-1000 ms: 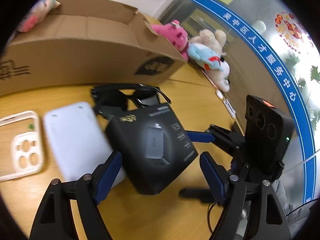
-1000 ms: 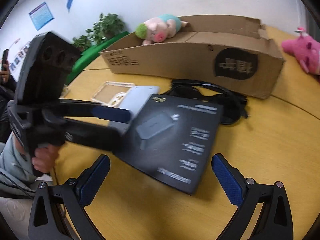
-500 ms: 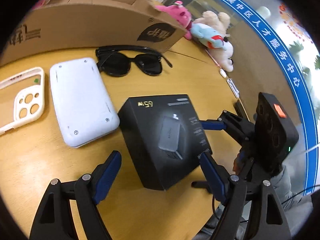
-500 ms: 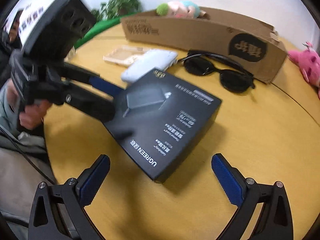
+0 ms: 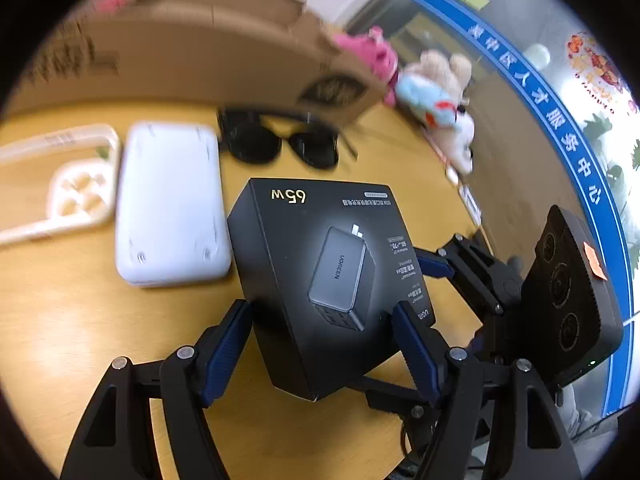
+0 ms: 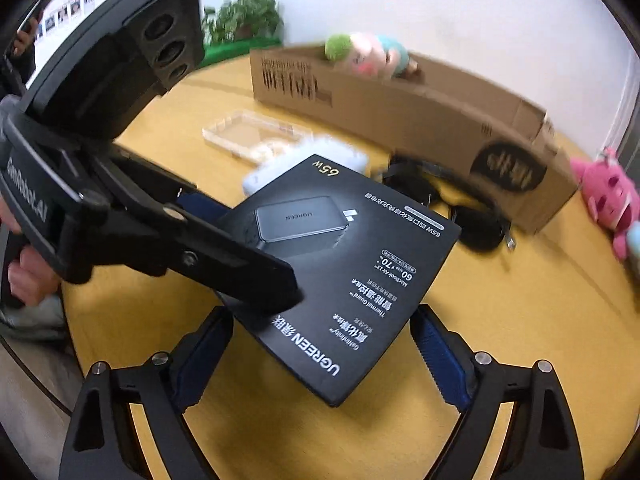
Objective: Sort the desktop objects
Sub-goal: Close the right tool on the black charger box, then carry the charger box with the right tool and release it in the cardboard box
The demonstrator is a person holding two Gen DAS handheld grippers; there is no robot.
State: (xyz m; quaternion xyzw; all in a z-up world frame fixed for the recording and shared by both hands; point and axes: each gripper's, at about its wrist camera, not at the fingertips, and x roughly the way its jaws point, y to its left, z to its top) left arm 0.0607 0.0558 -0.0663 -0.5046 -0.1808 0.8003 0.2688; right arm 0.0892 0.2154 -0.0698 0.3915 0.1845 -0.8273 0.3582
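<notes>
The black UGREEN charger box [image 5: 320,276] sits between both claws at once, and that is what the next move turns on. In the left wrist view it lies dead ahead of the left claw [image 5: 320,344], one corner pointing back into the gap, its two near edges running right up to the blue pads, which appear to be touching or just short of its sides; I judge the left claw closed on it or nearly so, though the frame does not settle whether it truly bears the box. From the right wrist view the right claw [image 6: 320,356] stands spread wide, its pads well clear on either side of the box's near corner, holding nothing. There the left claw comes in from the left with one finger lying over the box's left edge. The box looks tilted, near end raised off the wooden bench [image 6: 520,320], but blur makes that uncertain. Its long axis runs from the claws away toward the far cardboard box [image 6: 420,112], the "65W" end farthest. Beyond it lie the sunglasses [image 5: 280,148], to its left and just beside it the white power bank [image 5: 168,208], and farther left the clear phone case [image 5: 60,184]. A pink plush toy [image 6: 608,200] sits far right. The left claw is plainly the nearer and better placed one; the right would need to narrow a good deal before it could help.
</notes>
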